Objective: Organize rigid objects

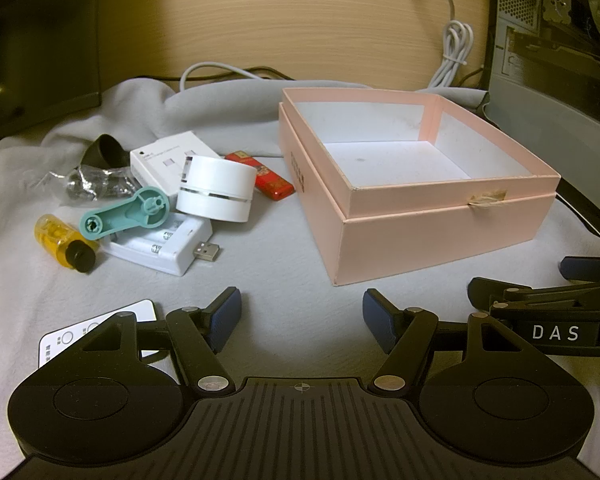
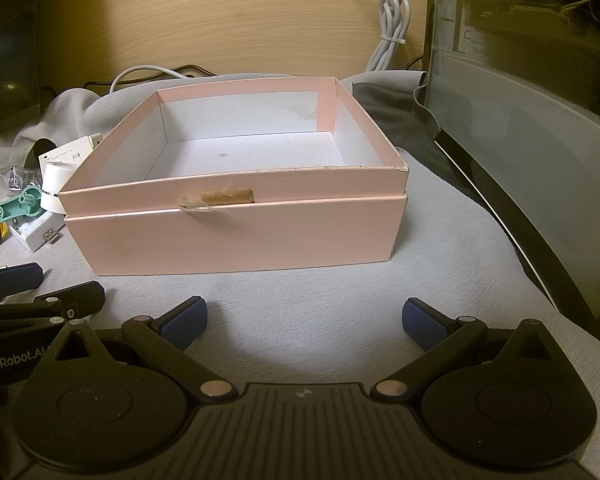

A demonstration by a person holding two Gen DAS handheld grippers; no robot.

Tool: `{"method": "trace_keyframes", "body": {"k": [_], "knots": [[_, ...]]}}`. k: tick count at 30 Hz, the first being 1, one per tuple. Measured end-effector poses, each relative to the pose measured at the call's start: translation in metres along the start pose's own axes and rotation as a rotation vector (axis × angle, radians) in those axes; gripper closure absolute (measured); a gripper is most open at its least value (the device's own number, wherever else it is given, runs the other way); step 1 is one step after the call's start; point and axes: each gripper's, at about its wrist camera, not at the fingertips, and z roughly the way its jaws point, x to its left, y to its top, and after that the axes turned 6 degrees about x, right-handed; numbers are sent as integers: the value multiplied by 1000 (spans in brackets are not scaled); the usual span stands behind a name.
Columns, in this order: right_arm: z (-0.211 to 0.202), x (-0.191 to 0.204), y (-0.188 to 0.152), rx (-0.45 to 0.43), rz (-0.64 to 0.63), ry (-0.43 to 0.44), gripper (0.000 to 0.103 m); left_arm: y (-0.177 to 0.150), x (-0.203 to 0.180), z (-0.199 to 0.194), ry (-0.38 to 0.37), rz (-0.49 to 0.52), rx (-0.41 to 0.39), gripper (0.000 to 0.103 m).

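An open pink box [image 1: 440,236] with a white inside stands empty on the grey cloth; it also shows in the right wrist view [image 2: 236,236]. Left of it lie a white round device [image 1: 216,188], a teal plastic lever [image 1: 124,212], a white battery charger [image 1: 160,248], a yellow bottle [image 1: 64,248], a red lighter [image 1: 276,182], a white carton [image 1: 168,158] and a crinkled foil bag [image 1: 84,186]. My left gripper [image 1: 302,320] is open and empty, in front of the pile. My right gripper [image 2: 304,322] is open and empty, in front of the box.
A white remote [image 1: 100,328] lies under my left gripper's left finger. A computer case [image 2: 540,160] stands close on the right. White cables [image 1: 452,56] hang at the wooden back wall. A dark monitor [image 1: 36,40] stands at the far left.
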Motion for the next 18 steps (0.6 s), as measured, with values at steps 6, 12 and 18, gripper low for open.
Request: {"method": "trace_keyframes", "body": {"k": [6,12,18], "knots": [[0,0,0,0,0,0,0,0,-2,0,-1,-1,0,30],[0,0,0,0,0,0,0,0,-3,0,0,0,0,30],[0,0,0,0,0,0,0,0,-5,0,1,0,0,30]]}}
